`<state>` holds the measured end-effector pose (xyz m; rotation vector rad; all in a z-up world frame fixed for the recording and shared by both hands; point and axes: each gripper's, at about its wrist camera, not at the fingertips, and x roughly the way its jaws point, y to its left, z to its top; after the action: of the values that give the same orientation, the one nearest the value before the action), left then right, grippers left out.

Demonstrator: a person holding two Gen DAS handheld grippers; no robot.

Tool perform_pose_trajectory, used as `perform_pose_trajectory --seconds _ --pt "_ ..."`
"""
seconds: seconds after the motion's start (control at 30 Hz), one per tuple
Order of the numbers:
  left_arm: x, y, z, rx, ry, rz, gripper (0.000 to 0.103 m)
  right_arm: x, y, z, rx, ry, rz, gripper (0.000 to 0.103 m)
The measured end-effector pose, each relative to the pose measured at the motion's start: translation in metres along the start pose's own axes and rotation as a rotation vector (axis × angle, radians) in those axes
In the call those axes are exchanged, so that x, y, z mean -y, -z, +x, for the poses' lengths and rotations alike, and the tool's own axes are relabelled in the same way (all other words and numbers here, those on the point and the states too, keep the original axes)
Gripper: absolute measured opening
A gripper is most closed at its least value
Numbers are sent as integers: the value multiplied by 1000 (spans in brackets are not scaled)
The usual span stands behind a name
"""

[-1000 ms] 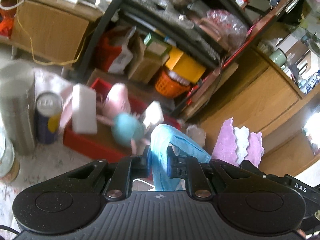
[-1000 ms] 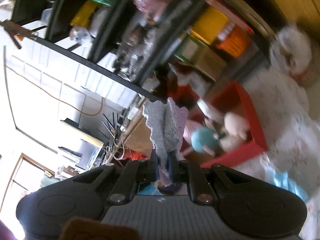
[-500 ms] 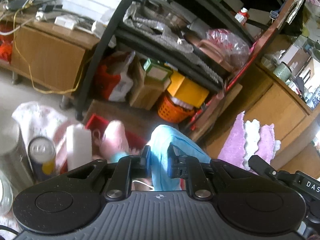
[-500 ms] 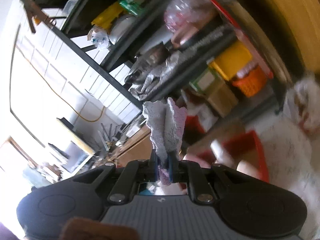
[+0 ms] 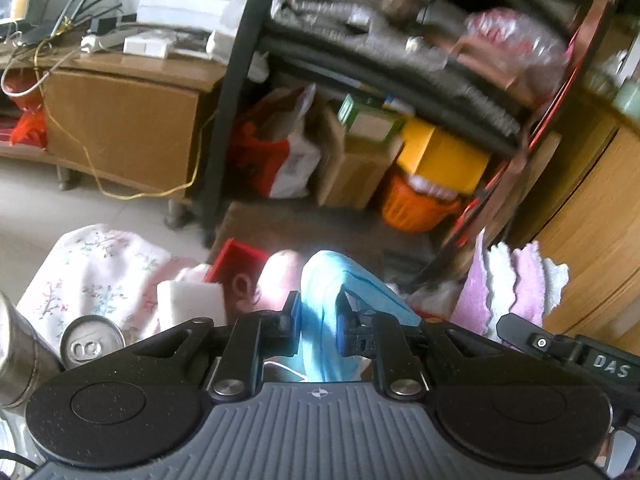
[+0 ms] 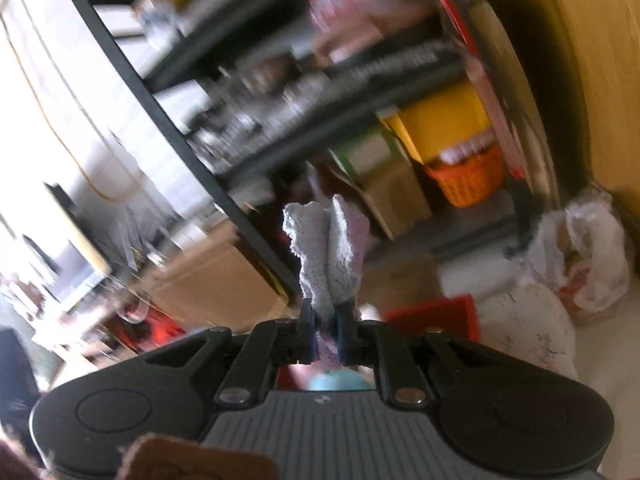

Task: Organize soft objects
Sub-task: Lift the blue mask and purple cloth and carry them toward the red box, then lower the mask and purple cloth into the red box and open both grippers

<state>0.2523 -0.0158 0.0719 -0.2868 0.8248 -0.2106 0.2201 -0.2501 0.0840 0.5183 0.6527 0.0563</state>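
Left wrist view: camera has swung since a second ago; the red box [image 5: 236, 258] and pink plush [image 5: 276, 280] that sat mid-frame are now low, partly hidden behind the jaws, and the blue ball seen then is out of sight here. Left hand-held gripper [image 5: 318, 322] pinches a light-blue cloth [image 5: 340, 292], bunched and limp, folding over to the right past the jaws. The purple-and-white towel [image 5: 516, 276] hangs at right, above the other tool. White sponge block [image 5: 190, 304] and drink can [image 5: 92, 346] sit lower left on the floral cloth [image 5: 92, 268] covering the tabletop. Right wrist view: heavy blur, frame has rolled so the red box [image 6: 436, 316] has shifted right of the jaws. Right hand-held gripper [image 6: 326, 330] is clamped tight on the towel [image 6: 328, 256], a fluffy ragged-edged wad standing straight up from the pads. Step, as I read it: both soft items are in carry toward the box. Next: bring each over the box opening, then release; limp fabric may drape over the rim.
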Motion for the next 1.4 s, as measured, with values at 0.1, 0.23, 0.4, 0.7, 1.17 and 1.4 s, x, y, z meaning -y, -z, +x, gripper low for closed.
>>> perform_pose_trajectory --seconds 0.1,0.23,0.4,0.7,1.17,1.4 --pt "-1 2 12 -29 -21 13 15 -1 4 13 -29 55 -52 0" --pt "-1 5 19 -38 -64 41 19 -5 7 20 -41 111 -110 0" --pt "-2 9 28 -47 -92 62 58 5 16 44 -107 137 -94 21" --pt "-3 6 14 -39 -76 53 76 7 15 36 -80 173 -111 41" --pt "-13 29 -29 -70 -112 80 80 -7 25 -1 -121 157 -112 42" --pt "-29 62 -37 -172 -95 71 81 -18 61 -9 -217 166 -181 42"
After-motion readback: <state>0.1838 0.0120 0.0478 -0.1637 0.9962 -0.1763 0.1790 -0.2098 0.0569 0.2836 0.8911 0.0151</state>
